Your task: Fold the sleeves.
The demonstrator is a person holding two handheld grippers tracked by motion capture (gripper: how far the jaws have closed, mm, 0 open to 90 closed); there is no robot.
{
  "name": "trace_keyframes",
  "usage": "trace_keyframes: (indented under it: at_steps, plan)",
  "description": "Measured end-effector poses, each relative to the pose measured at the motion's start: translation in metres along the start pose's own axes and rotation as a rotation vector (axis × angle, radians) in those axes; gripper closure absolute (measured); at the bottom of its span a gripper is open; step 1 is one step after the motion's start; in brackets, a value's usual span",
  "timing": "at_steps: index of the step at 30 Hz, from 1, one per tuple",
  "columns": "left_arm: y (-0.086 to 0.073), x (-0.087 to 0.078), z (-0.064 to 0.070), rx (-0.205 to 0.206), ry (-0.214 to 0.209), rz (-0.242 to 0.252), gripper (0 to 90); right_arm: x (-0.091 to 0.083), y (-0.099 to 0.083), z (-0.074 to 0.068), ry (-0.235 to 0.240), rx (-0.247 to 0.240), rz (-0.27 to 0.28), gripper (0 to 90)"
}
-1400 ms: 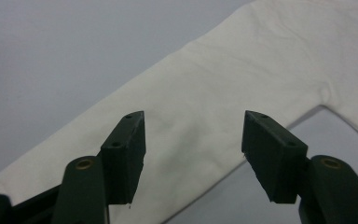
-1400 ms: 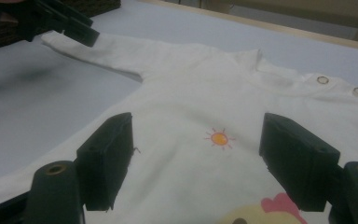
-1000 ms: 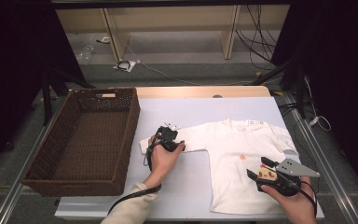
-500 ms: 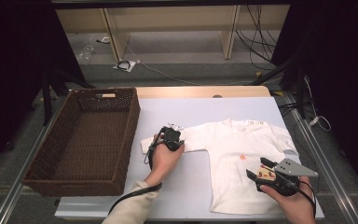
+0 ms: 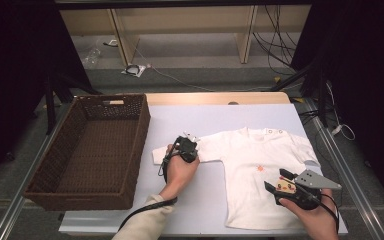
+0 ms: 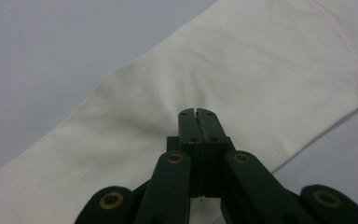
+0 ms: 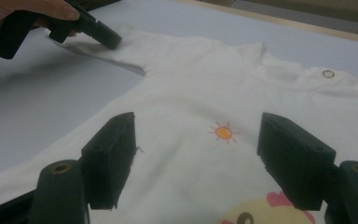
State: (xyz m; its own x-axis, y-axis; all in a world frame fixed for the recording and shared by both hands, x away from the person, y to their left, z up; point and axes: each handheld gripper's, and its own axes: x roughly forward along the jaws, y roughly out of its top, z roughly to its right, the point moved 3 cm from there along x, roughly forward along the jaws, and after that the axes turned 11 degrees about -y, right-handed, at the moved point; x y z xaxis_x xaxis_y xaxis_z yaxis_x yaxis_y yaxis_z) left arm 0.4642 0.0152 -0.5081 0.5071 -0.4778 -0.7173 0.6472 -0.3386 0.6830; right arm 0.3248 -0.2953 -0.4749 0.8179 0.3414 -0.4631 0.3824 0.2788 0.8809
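1. A small white long-sleeved baby shirt (image 5: 260, 175) lies spread flat, front side up, on a pale lavender-grey table mat (image 5: 205, 120), toward the right half of the table.
2. The shirt's neck points away from the person and its hem lies near the table's front edge. A small orange sun print (image 7: 223, 132) sits on the chest, and two metal snap buttons (image 7: 327, 73) show on one shoulder.
3. The left gripper (image 5: 186, 148), black and held in the person's left hand (image 5: 179, 170), rests on the shirt's outstretched left-hand sleeve (image 6: 135, 121), close to where the sleeve joins the body.
4. In the left gripper view its two black jaws are pressed together, tip against tip, and lie right against the sleeve cloth. Whether any cloth is pinched between them cannot be told.
5. The right gripper (image 5: 280, 187), held in the person's right hand (image 5: 312, 217), sits over the lower right part of the shirt, near the hem.
6. In the right gripper view its jaws stand wide apart with nothing between them, the shirt front lying beneath.
7. A dark brown woven wicker basket (image 5: 50, 170), rectangular and deep, stands on the left side of the table, just beside the mat's left edge and apart from the shirt.
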Motion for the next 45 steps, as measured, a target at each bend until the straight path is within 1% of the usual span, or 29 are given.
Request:
trace_keyframes:
  at_steps: [1, 2, 3, 6, 8, 9, 10, 11, 12, 15, 20, 23, 27, 28, 30, 31, 39, 41, 45]
  plan:
    - [0.001, 0.000, -0.001, -0.013, -0.009, 0.001, 89.4, 0.001, 0.000, 0.000, 0.002, 0.006, 0.009, 29.1]
    - [0.001, -0.001, -0.002, -0.026, -0.021, 0.001, 89.4, 0.000, -0.001, 0.001, -0.001, 0.003, -0.002, 29.1]
    - [0.002, -0.002, -0.002, -0.035, -0.033, 0.001, 89.4, 0.000, -0.001, 0.001, -0.001, 0.007, -0.002, 29.3]
    - [0.007, -0.006, 0.001, -0.034, -0.049, 0.030, 89.4, 0.000, 0.000, 0.001, -0.003, 0.011, 0.008, 29.5]
    - [0.011, -0.010, 0.007, -0.014, -0.057, 0.047, 89.4, -0.001, 0.000, 0.002, -0.004, 0.006, 0.004, 29.6]
    - [0.014, -0.012, 0.011, -0.009, -0.064, 0.065, 89.4, -0.001, 0.000, 0.002, -0.004, 0.006, 0.004, 29.6]
    - [0.016, -0.014, 0.014, -0.001, -0.070, 0.070, 89.4, 0.000, 0.000, 0.001, -0.002, 0.009, 0.006, 29.6]
    - [0.019, -0.016, 0.017, 0.012, -0.078, 0.077, 89.4, 0.000, 0.000, 0.001, -0.001, 0.011, 0.006, 29.6]
    - [0.022, -0.017, 0.021, 0.015, -0.089, 0.088, 89.4, 0.000, 0.000, 0.001, 0.001, 0.013, 0.007, 29.6]
    - [0.029, -0.022, 0.032, 0.044, -0.123, 0.097, 89.4, -0.001, 0.001, 0.000, 0.002, 0.014, 0.009, 29.7]
    - [0.040, -0.026, 0.050, 0.072, -0.164, 0.127, 89.4, -0.001, 0.001, 0.001, 0.002, 0.010, 0.006, 29.7]
    - [0.046, -0.027, 0.060, 0.103, -0.179, 0.131, 89.4, -0.001, 0.001, 0.001, 0.004, 0.011, 0.013, 29.7]
    - [0.051, -0.027, 0.073, 0.129, -0.199, 0.137, 89.3, -0.001, 0.000, 0.002, 0.003, 0.009, 0.007, 29.7]
    - [0.052, -0.027, 0.076, 0.137, -0.202, 0.136, 89.3, -0.001, 0.001, 0.001, 0.006, 0.010, 0.013, 29.7]
    - [0.055, -0.027, 0.082, 0.142, -0.212, 0.145, 89.3, -0.002, 0.001, 0.001, 0.003, 0.009, 0.012, 29.7]
    - [0.056, -0.027, 0.084, 0.156, -0.215, 0.143, 89.4, -0.002, 0.002, 0.002, 0.003, 0.009, 0.014, 29.7]
    - [0.066, -0.024, 0.107, 0.200, -0.247, 0.143, 89.3, -0.003, 0.002, 0.002, 0.003, 0.012, 0.016, 29.7]
    - [0.068, -0.024, 0.112, 0.205, -0.255, 0.147, 89.3, -0.003, 0.002, 0.003, 0.002, 0.014, 0.018, 29.8]
    - [0.069, -0.020, 0.120, 0.226, -0.267, 0.138, 89.2, -0.002, 0.002, 0.003, 0.004, 0.014, 0.022, 29.8]
